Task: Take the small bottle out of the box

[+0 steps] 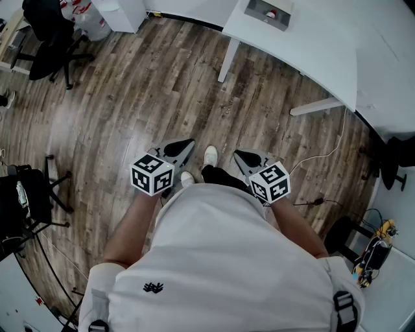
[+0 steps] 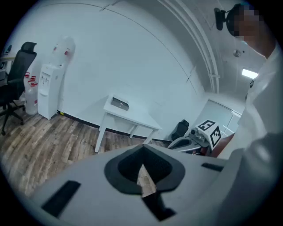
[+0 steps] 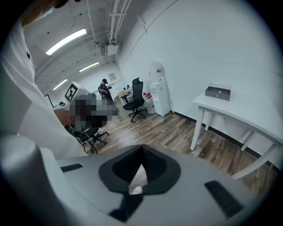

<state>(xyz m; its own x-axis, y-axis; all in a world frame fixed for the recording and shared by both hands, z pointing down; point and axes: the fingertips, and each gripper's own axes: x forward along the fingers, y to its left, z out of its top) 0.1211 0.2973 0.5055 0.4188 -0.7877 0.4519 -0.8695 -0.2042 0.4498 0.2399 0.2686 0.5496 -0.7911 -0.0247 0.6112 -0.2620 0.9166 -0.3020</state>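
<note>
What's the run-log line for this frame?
phase: not started | left gripper: shut, empty | right gripper: shut, empty | box: on white table, away from both grippers

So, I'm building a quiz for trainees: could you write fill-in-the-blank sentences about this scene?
1. The small grey box sits on the white ____.
2. The left tool and right tool both have their jaws ____.
3. The floor is laid with brown ____ planks.
Missing words: table; shut; wood.
</note>
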